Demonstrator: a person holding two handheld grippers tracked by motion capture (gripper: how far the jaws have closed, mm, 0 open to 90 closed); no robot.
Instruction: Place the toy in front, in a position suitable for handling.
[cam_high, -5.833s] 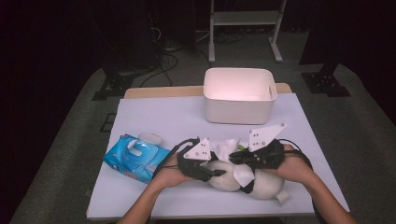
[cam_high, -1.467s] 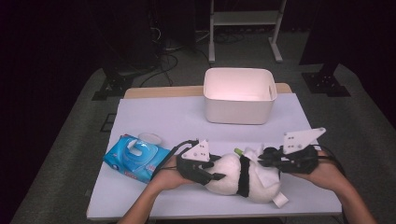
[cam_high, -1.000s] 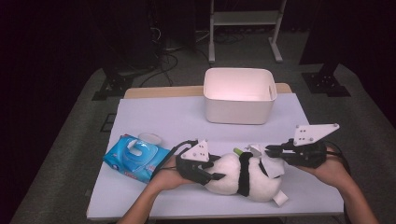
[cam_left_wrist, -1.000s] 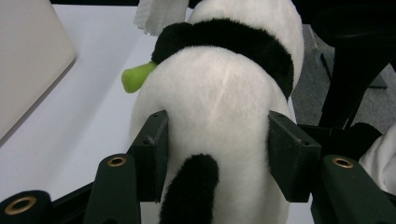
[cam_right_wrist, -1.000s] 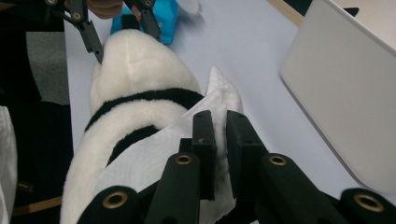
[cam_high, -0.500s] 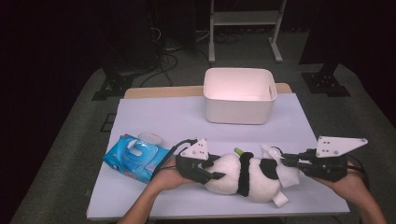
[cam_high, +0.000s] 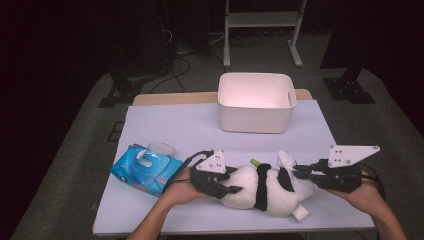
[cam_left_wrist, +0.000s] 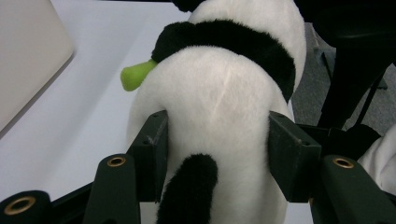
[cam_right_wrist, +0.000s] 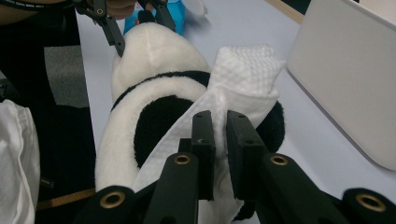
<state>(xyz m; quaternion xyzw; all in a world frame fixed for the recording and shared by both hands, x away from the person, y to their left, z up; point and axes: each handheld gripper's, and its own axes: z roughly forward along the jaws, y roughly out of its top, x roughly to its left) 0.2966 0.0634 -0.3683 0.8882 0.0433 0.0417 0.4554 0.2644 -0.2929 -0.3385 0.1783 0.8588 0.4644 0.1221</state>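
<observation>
Both forearms come in from table's near edge, one each side of the plush panda (cam_high: 260, 190). Left gripper (cam_high: 216, 186) sits at panda's left end, jaws part-open and clamped on its white body, pads pressed into fur on both sides. Right gripper (cam_high: 302, 173) at panda's right end, lying abt level, pointing twd it; jaws nearly together, just opened slightly, white wipe (cam_right_wrist: 243, 79) pinched between them.

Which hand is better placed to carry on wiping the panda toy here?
Right. The right tongs pinch the white wipe draped over the panda toy, so they can likely wipe on. The left tongs clamp the toy's body, steadying it on the table.
</observation>
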